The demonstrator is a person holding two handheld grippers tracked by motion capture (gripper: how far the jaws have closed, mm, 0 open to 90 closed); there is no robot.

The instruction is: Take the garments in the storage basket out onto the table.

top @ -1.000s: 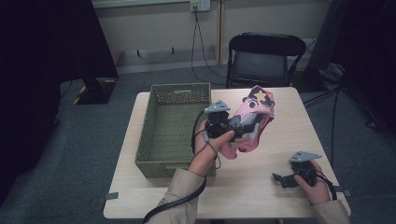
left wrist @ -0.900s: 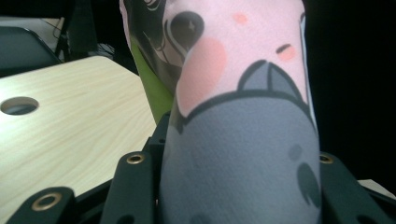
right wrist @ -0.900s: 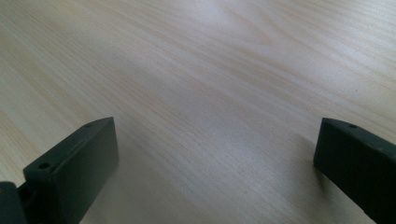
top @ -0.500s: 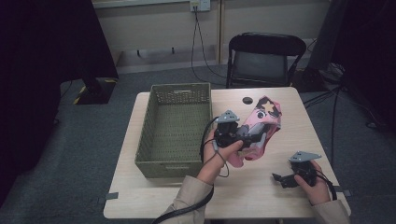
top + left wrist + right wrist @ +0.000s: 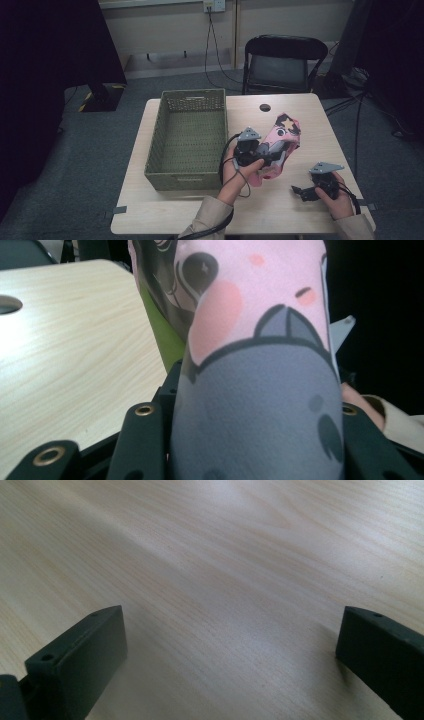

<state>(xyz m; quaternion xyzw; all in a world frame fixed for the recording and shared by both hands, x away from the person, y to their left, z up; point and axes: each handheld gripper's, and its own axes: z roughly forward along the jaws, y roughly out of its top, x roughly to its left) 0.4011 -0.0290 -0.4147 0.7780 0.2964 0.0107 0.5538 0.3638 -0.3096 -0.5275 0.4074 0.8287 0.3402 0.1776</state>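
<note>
One pink pouch (image 5: pixel 280 145) clamped in the left gripper (image 5: pixel 255 155), one green basket (image 5: pixel 187 140), right gripper (image 5: pixel 305 192) spread apart on the worktop (image 5: pixel 300 107); no readable writing.

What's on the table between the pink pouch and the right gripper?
Nothing: in the high view, bare wooden table separates the pink pouch, clamped by the left gripper, from the open right gripper.

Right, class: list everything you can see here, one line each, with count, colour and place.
Pouch: one, pink with grey cartoon print, held over the table's middle.
Basket: one, olive green, left half of table.
Table: one, light wood, with a round hole.
Folding chair: one, black, behind the table.
Left tool: one, black, shut on the pouch.
Right tool: one, black, open, low over the table's right corner.
</note>
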